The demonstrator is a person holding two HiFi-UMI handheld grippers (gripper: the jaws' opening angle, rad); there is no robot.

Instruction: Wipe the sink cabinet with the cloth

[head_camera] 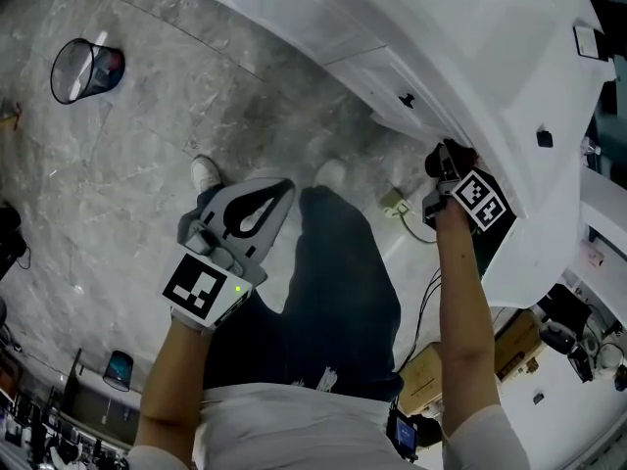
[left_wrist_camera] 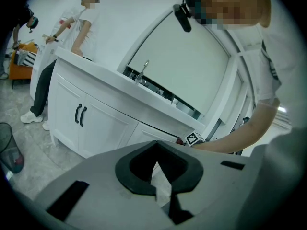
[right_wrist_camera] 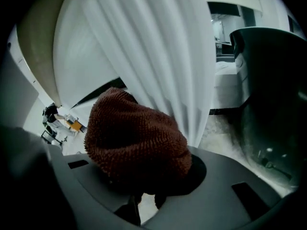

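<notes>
The white sink cabinet (head_camera: 470,57) fills the top right of the head view. My right gripper (head_camera: 446,167) is shut on a bunched reddish-brown cloth (head_camera: 457,153) and presses it against the cabinet's lower front edge. In the right gripper view the cloth (right_wrist_camera: 136,138) bulges over the jaws of the right gripper (right_wrist_camera: 144,176), with the white cabinet surface (right_wrist_camera: 144,47) right behind it. My left gripper (head_camera: 277,192) hangs over the floor beside my leg, shut and holding nothing. From the left gripper (left_wrist_camera: 156,146) I see the cabinet (left_wrist_camera: 100,119) and the right gripper's marker cube (left_wrist_camera: 194,138).
A wire mesh wastebasket (head_camera: 86,70) stands on the marble floor at the left. Cables and a plug (head_camera: 397,204) lie near my feet, with a cardboard box (head_camera: 431,370) to the right. Another person (left_wrist_camera: 72,28) stands at the cabinet's far end. A dark bin (right_wrist_camera: 268,95) is close on the right.
</notes>
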